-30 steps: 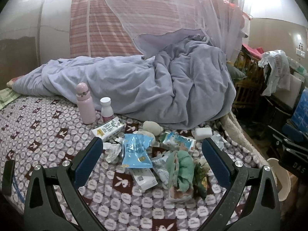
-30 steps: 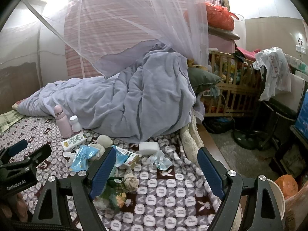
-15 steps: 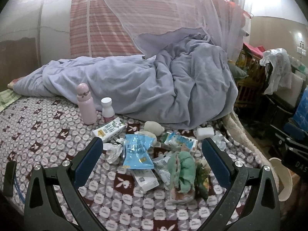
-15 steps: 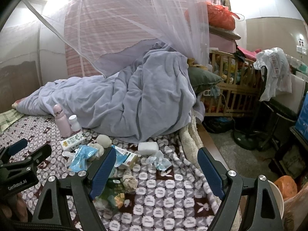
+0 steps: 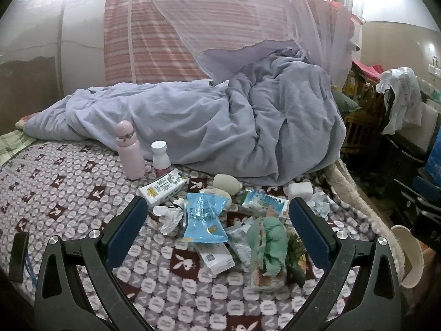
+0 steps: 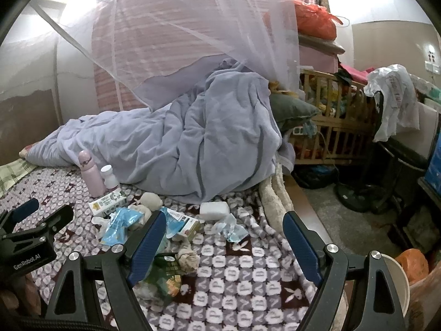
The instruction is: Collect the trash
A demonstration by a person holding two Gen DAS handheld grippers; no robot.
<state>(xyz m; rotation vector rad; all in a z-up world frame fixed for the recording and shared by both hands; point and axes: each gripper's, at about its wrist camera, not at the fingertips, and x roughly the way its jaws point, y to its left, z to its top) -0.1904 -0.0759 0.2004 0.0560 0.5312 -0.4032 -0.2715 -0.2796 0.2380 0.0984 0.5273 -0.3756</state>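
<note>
Little has shifted since the earlier frames; both views sit a touch closer to the litter and slightly re-aimed, while every piece of trash lies where it lay.

Both tools are empty with their jaws wide apart; the left gripper (image 5: 215,226) hangs over the heap on the patterned bedspread (image 5: 69,187), and the right gripper (image 6: 223,237) hovers over the near right part of the same bed, its left finger crossing the edge of the pile.

Collection looks not yet begun — nothing is held, and I can see nothing gathered in the pale bucket (image 6: 397,284) at the near right beside the bed, though its inside is mostly hidden.

What is left, as far as shown: the blue snack bag (image 5: 204,218) near the middle; crumpled white tissue (image 5: 169,215) touching its left edge; a white carton (image 5: 162,187) just beyond, lying flat; a blue-and-white packet (image 5: 264,201) to the right; a green-and-white wrapper bundle (image 5: 268,251) nearest the camera; a small white box (image 5: 217,259) beside it; a white block (image 6: 214,210) and a clear crumpled wrapper (image 6: 231,229) further right.

The pink flask (image 5: 129,151) and white-capped bottle (image 5: 160,157) stand upright at the far side against the lilac quilt (image 5: 220,127); whether they count as trash I cannot tell.

My judgement — the whole job remains, starting with a first grasp.
</note>
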